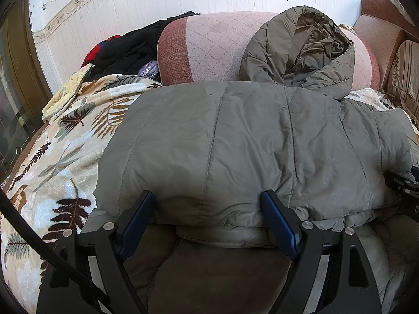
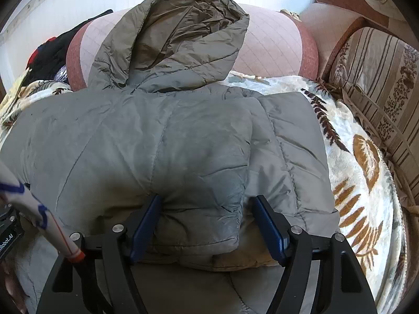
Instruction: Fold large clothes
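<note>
The grey padded jacket [image 1: 248, 144] lies on the leaf-patterned blanket [image 1: 60, 157], partly folded; its hood [image 2: 178, 41] at 12 o'clock is still out. The left claw [image 1: 209, 204] and right claw [image 2: 207, 209] stand wide open, gripping nothing.

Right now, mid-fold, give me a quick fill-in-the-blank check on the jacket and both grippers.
1. The jacket lies on a blanket printed with ____.
2. Its hood leans against the ____ cushion.
3. The jaws of the left gripper and the right gripper stand ____.
4. The pile of dark clothes lies to the cushion's ____.

Missing: leaves; pink; open; left
</note>
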A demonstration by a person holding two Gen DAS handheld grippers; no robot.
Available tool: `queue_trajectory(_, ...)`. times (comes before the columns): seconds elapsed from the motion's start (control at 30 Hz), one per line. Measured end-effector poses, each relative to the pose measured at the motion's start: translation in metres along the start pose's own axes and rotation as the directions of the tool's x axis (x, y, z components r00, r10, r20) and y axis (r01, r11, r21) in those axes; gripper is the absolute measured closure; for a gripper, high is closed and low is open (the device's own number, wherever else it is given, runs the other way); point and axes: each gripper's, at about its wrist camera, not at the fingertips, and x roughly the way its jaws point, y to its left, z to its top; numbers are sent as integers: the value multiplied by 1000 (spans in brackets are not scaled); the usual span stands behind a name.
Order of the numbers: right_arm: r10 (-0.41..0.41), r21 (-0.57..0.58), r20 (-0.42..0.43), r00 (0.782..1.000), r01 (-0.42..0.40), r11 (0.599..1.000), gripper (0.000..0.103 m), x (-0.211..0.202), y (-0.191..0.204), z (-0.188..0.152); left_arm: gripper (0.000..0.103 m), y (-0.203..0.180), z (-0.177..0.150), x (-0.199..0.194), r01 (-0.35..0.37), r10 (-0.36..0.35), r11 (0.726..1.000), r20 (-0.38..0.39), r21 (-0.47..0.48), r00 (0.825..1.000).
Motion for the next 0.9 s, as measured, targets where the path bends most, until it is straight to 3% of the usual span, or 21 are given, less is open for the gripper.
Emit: queue_trajectory(0.9,-44,-36,13,999,45,998,24,0,7,-2,19,0,0,0,-1,1,1000,0,-1,1000)
